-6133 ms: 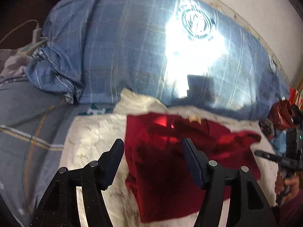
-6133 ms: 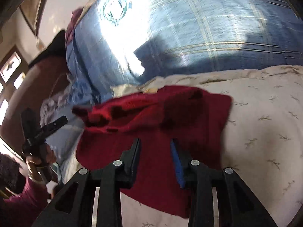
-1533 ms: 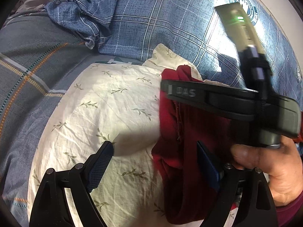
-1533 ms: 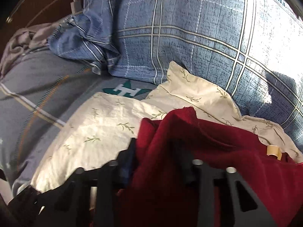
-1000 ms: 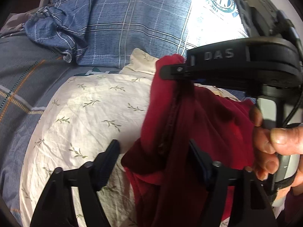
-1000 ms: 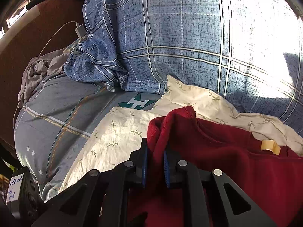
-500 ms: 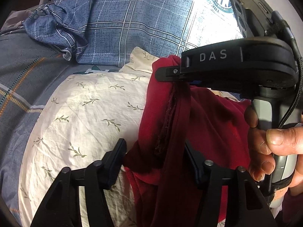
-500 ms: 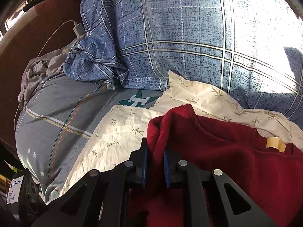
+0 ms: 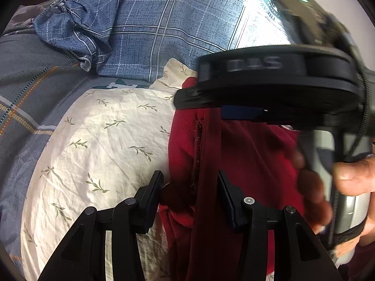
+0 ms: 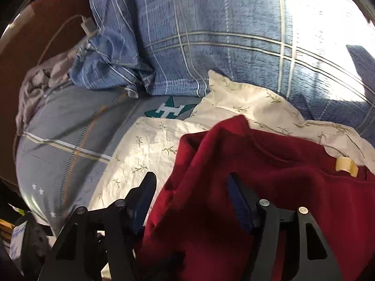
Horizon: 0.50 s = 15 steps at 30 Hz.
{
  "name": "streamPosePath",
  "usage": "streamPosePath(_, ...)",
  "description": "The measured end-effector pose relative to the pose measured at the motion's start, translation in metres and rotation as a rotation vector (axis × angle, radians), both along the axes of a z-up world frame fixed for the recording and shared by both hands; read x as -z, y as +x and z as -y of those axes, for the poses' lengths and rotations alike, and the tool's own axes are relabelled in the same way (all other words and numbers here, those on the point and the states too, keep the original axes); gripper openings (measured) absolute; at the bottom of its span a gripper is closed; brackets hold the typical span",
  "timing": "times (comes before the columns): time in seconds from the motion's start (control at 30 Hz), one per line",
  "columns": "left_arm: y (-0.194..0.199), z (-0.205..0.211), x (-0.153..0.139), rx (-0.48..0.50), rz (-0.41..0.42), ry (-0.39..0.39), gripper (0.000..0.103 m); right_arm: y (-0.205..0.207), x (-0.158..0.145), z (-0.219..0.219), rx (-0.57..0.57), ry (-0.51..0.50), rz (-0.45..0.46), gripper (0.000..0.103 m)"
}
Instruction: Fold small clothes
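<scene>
A dark red garment (image 9: 246, 154) lies bunched on a cream leaf-print pillow (image 9: 105, 140), with a pale tag (image 10: 345, 164) near its far edge. My left gripper (image 9: 189, 187) straddles the garment's folded left edge. Its jaws are closing, and the fold sits between the fingers with a gap still showing. My right gripper (image 10: 192, 185) hangs over the same cloth and its jaws are opening. The red fabric lies loose between its blue pads. In the left wrist view the right gripper (image 9: 187, 93) shows blurred from the side above the garment, held by a hand (image 9: 351, 175).
A big blue plaid pillow (image 10: 234, 46) rises behind the cream one. Grey striped bedding (image 10: 58, 140) spreads to the left. A crumpled grey cloth (image 10: 35, 82) and a charger plug with its cable (image 10: 88, 27) lie at the far left by a dark headboard.
The right gripper's jaws have spread and let go of the red garment's raised edge, which has sagged. The left gripper's fingers have drawn closer together around the fold.
</scene>
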<state>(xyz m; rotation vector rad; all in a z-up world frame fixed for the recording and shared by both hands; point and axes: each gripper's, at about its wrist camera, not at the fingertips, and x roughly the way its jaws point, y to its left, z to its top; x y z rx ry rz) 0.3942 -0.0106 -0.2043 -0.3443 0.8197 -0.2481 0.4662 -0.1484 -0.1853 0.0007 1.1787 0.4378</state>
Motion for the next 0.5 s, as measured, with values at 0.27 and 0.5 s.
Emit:
streamPosePath(0.27,0.005,-0.001,0.003,-0.008,-0.014,-0.011,0.047,0.013,0.019,-0.007,0.021,-0.059,-0.017,0.072)
streamPosePath(0.5,0.004,-0.006,0.000,-0.013,-0.018,-0.028,0.047,0.006,-0.005,0.018,0.076,0.048,0.024,0.070)
